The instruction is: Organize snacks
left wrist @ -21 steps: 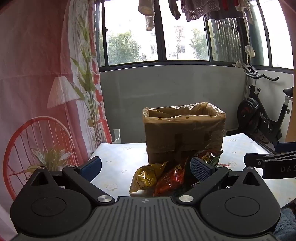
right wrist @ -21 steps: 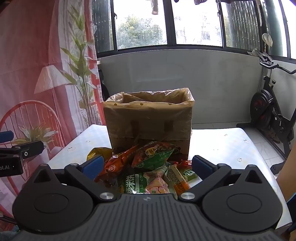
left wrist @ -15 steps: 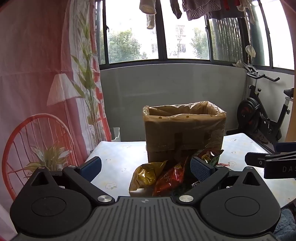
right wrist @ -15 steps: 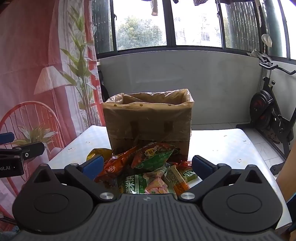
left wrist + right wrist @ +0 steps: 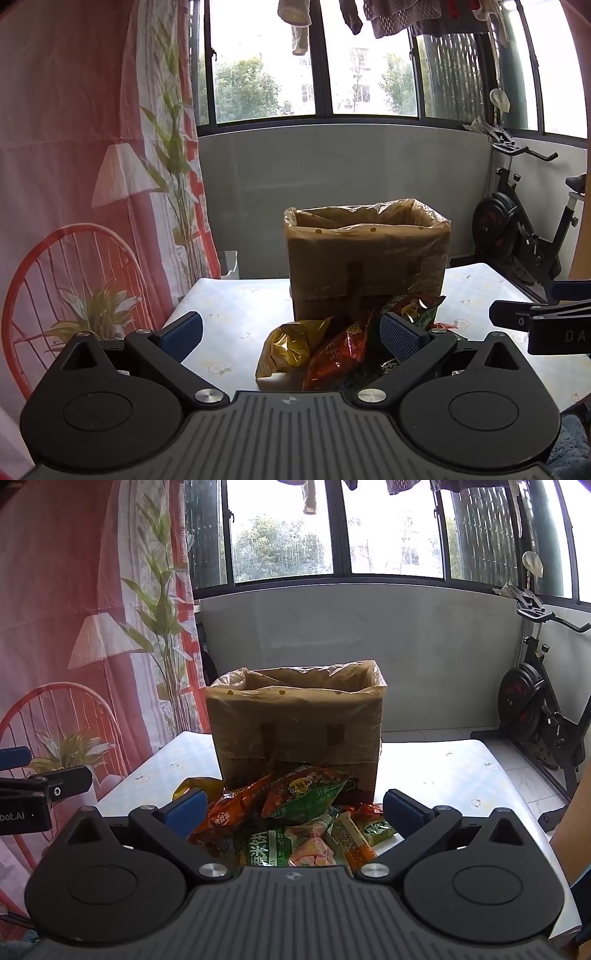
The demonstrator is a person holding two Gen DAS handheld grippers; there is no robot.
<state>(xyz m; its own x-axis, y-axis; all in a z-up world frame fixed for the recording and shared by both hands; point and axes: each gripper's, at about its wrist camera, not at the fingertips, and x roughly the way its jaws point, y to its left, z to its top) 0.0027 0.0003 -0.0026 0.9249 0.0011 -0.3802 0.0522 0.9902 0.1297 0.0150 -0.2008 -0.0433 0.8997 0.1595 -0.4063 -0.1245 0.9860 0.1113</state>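
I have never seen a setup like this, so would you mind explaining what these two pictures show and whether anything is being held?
There is no robot: a person holds a two-finger gripper in each hand, and each carries a camera looking along its fingers. One picture comes from the left gripper, the other from the right gripper. Both stand open and hold nothing. Ahead is a table with a flowered cloth. On it stands a cardboard box lined with a plastic bag, open on top. In front of the box lies a pile of snack packets, among them a yellow one. An exercise bike stands behind.
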